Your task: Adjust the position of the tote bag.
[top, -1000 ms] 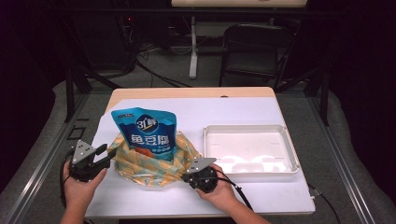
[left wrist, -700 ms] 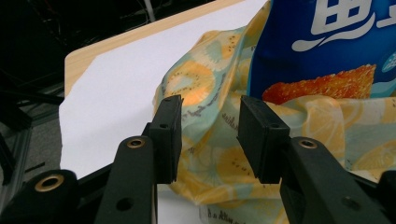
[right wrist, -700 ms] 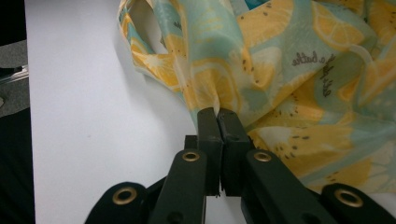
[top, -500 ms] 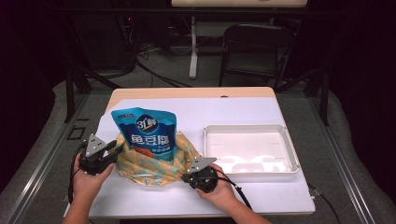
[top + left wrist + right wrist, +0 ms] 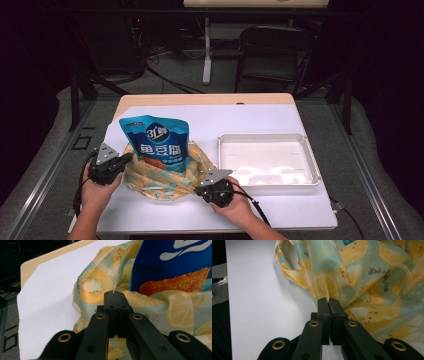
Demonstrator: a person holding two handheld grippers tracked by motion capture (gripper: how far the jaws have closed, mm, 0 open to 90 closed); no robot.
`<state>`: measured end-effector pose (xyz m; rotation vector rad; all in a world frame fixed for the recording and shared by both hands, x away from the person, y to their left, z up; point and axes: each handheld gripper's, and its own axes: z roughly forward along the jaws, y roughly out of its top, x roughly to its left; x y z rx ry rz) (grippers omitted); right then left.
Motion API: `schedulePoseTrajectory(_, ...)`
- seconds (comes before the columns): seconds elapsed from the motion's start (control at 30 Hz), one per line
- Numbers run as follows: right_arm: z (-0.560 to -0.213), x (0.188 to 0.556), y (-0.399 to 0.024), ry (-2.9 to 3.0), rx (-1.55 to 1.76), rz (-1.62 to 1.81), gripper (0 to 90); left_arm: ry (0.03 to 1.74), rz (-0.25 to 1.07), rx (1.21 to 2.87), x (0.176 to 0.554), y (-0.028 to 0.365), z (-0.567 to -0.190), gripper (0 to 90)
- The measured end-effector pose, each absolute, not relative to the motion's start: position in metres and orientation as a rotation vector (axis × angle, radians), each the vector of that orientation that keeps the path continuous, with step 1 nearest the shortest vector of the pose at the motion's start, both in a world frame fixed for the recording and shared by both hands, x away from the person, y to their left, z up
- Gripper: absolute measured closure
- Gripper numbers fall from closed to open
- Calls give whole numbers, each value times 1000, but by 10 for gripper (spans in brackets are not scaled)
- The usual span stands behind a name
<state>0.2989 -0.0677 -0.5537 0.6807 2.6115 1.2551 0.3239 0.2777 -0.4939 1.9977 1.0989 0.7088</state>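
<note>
A blue snack pouch (image 5: 155,140) stands upright inside a cloth bag (image 5: 165,175) printed with yellow and green citrus slices, at the table's front left. My left gripper (image 5: 127,159) is at the bag's left edge. Its jaws have just been closing and now pinch a fold of the bag's rim (image 5: 113,292), with the pouch (image 5: 170,262) just behind. My right gripper (image 5: 200,189) is at the bag's front right corner, shut on a pleat of the cloth (image 5: 328,299). The cloth (image 5: 362,277) spreads beyond the right jaws.
A shallow white tray (image 5: 310,165) lies to the right of the bag, a little apart from it. The white tabletop (image 5: 260,112) has a wooden strip along its far edge. A dark chair (image 5: 272,50) and cables stand behind the table.
My left hand has shifted a little to the right, up to the bag's left edge, and its jaws have come together on the cloth. The right hand has stayed put.
</note>
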Motion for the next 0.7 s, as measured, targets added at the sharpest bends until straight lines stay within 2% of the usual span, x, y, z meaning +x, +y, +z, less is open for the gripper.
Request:
schedulePoseTrajectory(0.23,-554,297,-68,2608,674,1250,895,1131,730,1937,337,285,-484,900)
schedulePoseTrajectory(0.47,-554,295,-67,2603,679,1262,900,1210,670,1871,363,294,-490,900)
schedulePoseTrajectory(0.7,-553,291,-71,2590,704,1284,889,1252,648,1926,377,293,-507,900)
